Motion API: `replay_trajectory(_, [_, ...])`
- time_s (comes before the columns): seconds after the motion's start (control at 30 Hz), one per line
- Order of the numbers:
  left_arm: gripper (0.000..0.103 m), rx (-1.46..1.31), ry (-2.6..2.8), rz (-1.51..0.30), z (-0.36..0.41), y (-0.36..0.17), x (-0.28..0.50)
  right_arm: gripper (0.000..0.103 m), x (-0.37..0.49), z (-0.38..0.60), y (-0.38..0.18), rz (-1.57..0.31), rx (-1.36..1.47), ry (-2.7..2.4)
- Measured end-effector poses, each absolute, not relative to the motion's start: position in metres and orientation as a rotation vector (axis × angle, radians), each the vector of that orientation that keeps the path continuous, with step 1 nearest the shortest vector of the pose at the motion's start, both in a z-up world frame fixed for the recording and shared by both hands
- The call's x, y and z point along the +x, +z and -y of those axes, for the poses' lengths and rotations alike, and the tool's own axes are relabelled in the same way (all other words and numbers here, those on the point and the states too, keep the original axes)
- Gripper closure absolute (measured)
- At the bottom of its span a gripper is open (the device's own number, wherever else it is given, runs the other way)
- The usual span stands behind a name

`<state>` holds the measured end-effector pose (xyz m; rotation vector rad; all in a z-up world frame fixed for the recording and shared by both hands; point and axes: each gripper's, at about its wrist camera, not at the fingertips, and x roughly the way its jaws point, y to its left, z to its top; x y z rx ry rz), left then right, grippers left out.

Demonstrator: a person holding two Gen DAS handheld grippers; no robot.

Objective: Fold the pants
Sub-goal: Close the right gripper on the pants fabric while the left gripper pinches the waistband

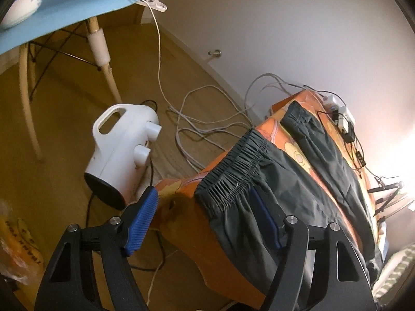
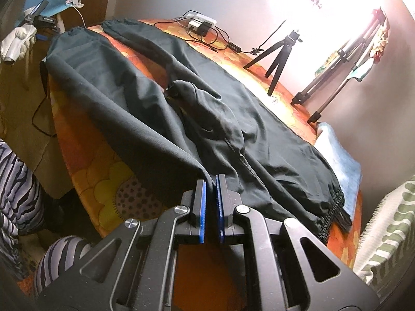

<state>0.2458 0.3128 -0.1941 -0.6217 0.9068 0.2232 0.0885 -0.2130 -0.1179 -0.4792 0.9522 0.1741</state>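
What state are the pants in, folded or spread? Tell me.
Spread. The pants lie flat on the orange cloth, both legs apart, no fold made.

A home room: a wooden floor (image 1: 64, 108), a white portable fan heater (image 1: 122, 150), and an orange flower-print tablecloth (image 2: 109, 178).

From my left wrist cam, the left gripper's (image 1: 205, 223) right finger sat partly behind the pants (image 1: 298, 181) cuff fabric, so I couldn't tell whether it touched. Bowl (image 1: 20, 7) was cut off at the frame edge. Yellow bag (image 1: 18, 246) was blurred, its print only partly readable. On the right cam, window glare washed out the tall tripod's (image 2: 345, 59) top. Couldn't confirm whether the right gripper (image 2: 211, 189) had cloth between its pads. Blue towel (image 2: 339, 160) was partly under the pants.
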Motion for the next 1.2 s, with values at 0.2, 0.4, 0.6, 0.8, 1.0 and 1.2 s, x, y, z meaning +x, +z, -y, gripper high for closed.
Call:
replay_trajectory(0.2, [0.031, -0.741, 0.203, -0.938, -0.314, -0.205, 0.248, 0.095, 0.100, 0.213, -0.117, -0.934, -0.463, 0.194])
replay_trajectory(0.4, [0.052, -0.769, 0.193, -0.928, -0.305, -0.207, 0.253, 0.095, 0.100, 0.213, -0.116, -0.920, -0.474, 0.194])
replay_trajectory(0.6, [0.077, -0.742, 0.268, -0.931, -0.307, -0.210, 0.247, 0.095, 0.096, 0.213, -0.113, -0.908, -0.476, 0.188])
replay_trajectory(0.8, [0.093, -0.728, 0.293, -0.902, -0.306, -0.204, 0.240, 0.095, 0.095, 0.213, -0.111, -0.895, -0.488, 0.185])
replay_trajectory(1.0, [0.095, -0.654, 0.263, -0.848, -0.291, -0.175, 0.241, 0.095, 0.090, 0.211, -0.107, -0.872, -0.514, 0.172])
replay_trajectory(1.2, [0.095, -0.651, 0.216, -0.781, -0.282, -0.141, 0.251, 0.095, 0.093, 0.221, -0.091, -0.825, -0.492, 0.125])
